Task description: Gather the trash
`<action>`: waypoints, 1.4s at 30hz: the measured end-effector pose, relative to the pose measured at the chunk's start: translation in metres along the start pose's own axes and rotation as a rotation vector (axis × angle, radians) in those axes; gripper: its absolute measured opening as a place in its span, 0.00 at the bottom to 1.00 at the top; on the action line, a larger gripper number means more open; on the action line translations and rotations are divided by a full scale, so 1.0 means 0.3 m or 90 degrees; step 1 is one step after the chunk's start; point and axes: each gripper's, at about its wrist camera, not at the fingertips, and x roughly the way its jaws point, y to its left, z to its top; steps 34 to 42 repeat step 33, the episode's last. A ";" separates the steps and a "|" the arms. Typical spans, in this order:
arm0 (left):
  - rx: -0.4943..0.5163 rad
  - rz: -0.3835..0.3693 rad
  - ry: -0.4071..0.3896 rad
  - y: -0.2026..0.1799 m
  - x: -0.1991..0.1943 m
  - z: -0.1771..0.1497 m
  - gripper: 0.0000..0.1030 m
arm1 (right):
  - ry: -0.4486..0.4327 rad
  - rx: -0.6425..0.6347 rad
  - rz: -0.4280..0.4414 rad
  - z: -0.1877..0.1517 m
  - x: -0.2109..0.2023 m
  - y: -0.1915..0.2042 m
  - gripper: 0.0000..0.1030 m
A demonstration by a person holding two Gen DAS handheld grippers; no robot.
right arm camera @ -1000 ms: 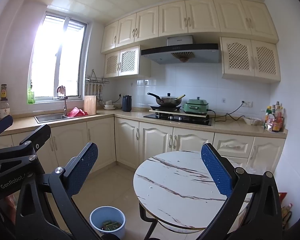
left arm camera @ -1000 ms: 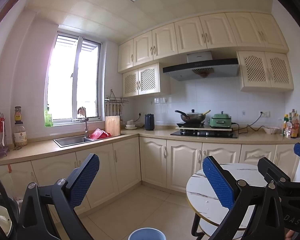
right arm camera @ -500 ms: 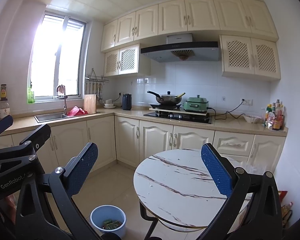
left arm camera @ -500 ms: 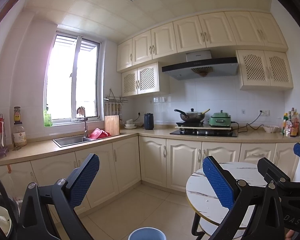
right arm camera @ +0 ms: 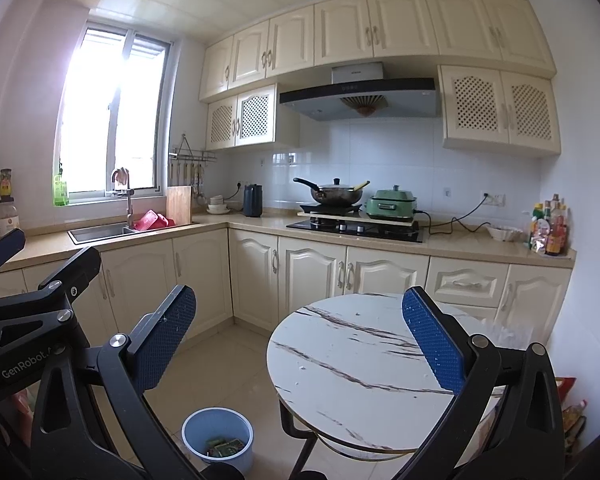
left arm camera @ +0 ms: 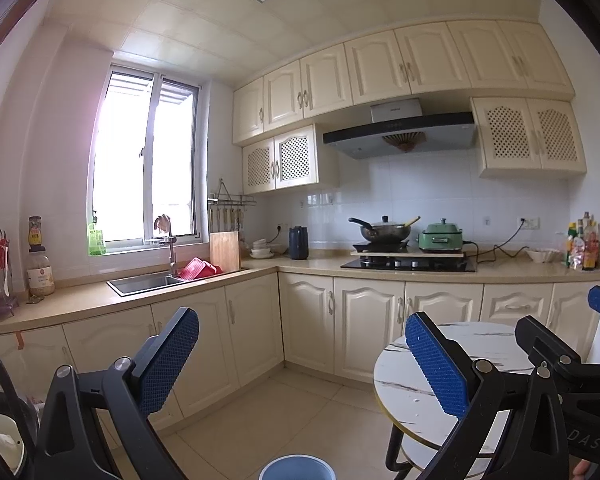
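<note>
Right wrist view: we hold both grippers up in a kitchen, jaws spread wide, nothing between them.

Our right gripper (right arm camera: 300, 344) hangs above a round marble table (right arm camera: 352, 364); our left gripper (left arm camera: 300, 360) is just beside it, equally wide and empty. On the floor left of the table stands a blue bin (right arm camera: 217, 436) with green and yellow scraps of trash (right arm camera: 224, 449) inside. Beyond are cream cabinets (right arm camera: 312, 268), a sink (right arm camera: 100, 232) and a wok (right arm camera: 334, 193).

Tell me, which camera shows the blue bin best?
The right wrist view: the whole bin stands on the floor beside the round table, with trash visible inside. The left wrist view catches only its rim at the bottom edge.
</note>
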 end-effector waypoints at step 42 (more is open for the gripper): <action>0.008 -0.007 -0.002 0.077 0.046 0.027 0.99 | 0.001 0.001 -0.003 -0.004 -0.002 -0.006 1.00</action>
